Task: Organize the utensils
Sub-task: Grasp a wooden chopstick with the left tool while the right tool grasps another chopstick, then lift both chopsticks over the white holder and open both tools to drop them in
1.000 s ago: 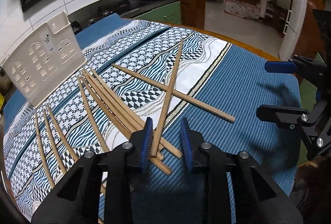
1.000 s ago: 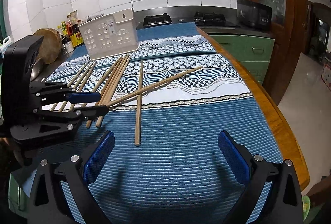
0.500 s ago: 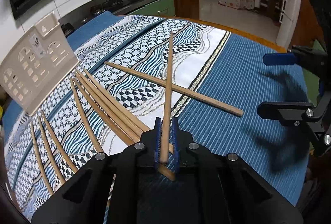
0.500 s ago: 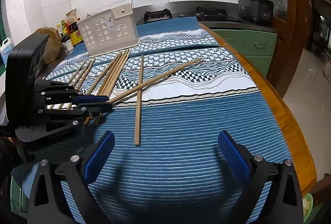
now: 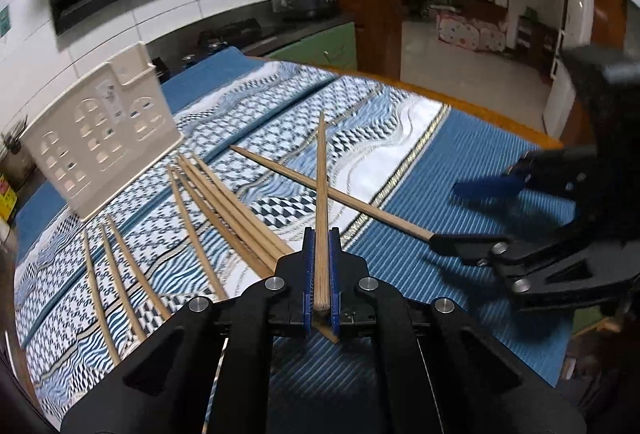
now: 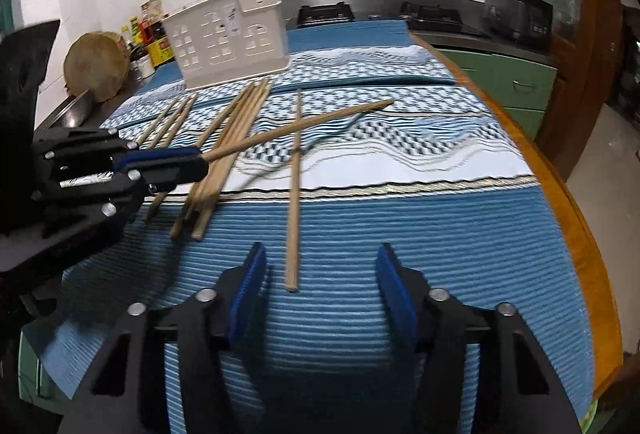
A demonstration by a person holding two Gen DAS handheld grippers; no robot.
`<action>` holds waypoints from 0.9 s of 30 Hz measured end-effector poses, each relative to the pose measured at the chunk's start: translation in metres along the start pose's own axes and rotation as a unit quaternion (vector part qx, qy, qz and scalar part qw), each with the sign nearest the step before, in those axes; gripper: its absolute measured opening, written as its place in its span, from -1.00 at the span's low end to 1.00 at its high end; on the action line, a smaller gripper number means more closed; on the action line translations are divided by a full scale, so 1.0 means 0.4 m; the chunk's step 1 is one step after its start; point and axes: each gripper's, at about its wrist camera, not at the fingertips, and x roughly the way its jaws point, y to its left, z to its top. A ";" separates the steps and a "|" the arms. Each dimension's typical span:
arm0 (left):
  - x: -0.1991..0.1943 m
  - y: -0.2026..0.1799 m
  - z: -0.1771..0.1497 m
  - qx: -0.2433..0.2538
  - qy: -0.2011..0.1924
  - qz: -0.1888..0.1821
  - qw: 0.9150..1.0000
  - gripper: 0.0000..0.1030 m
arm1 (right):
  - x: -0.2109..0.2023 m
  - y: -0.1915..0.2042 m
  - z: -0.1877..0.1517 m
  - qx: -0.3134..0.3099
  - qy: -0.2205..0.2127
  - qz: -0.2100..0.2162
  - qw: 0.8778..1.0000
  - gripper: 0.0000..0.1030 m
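Left gripper (image 5: 321, 276) is clamped on one chopstick (image 5: 320, 189), pointing straight ahead along its fingers. Right gripper (image 6: 320, 288) is wide open, empty; a loose chopstick (image 6: 295, 193) lies lengthwise just ahead. Holder (image 6: 228, 37) sits at the worktop's far end.

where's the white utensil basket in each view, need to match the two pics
Left wrist view: the white utensil basket stands at left, beyond the loose chopsticks.
Right wrist view: it stands upper centre-left, at the table's far end.
Shared landmark: the chopstick clamped in the left gripper.
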 end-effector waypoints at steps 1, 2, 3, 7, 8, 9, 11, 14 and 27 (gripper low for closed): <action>-0.011 0.007 0.000 -0.008 -0.005 -0.002 1.000 -0.90 | 0.003 0.006 0.002 -0.003 0.001 0.000 1.000 -0.09; -0.020 0.013 0.001 -0.014 -0.010 -0.002 1.000 -0.90 | 0.008 0.012 0.004 -0.007 0.003 0.000 1.000 -0.11; -0.032 0.020 0.002 -0.022 -0.016 0.001 1.000 -0.90 | 0.018 0.022 0.007 -0.014 0.008 0.000 1.000 -0.20; -0.071 0.042 -0.001 -0.043 -0.037 0.003 0.998 -0.90 | 0.036 0.046 0.009 -0.036 0.015 -0.017 0.999 -0.43; -0.075 0.046 -0.002 -0.046 -0.040 0.005 0.998 -0.90 | 0.037 0.051 0.009 -0.042 0.015 -0.027 0.999 -0.48; -0.082 0.053 -0.005 -0.055 -0.044 0.006 0.998 -0.90 | 0.037 0.055 0.008 -0.047 0.015 -0.033 0.998 -0.57; -0.095 0.069 -0.011 -0.071 -0.051 0.005 0.996 -0.90 | 0.037 0.052 0.006 -0.046 0.013 -0.034 0.998 -0.86; -0.116 0.087 -0.016 -0.088 -0.060 0.004 0.994 -0.90 | 0.027 0.042 0.010 -0.037 0.006 -0.034 0.999 -0.87; -0.239 0.187 0.004 -0.140 -0.106 0.028 0.984 -0.90 | -0.152 0.052 0.197 -0.085 -0.091 -0.030 0.992 -0.87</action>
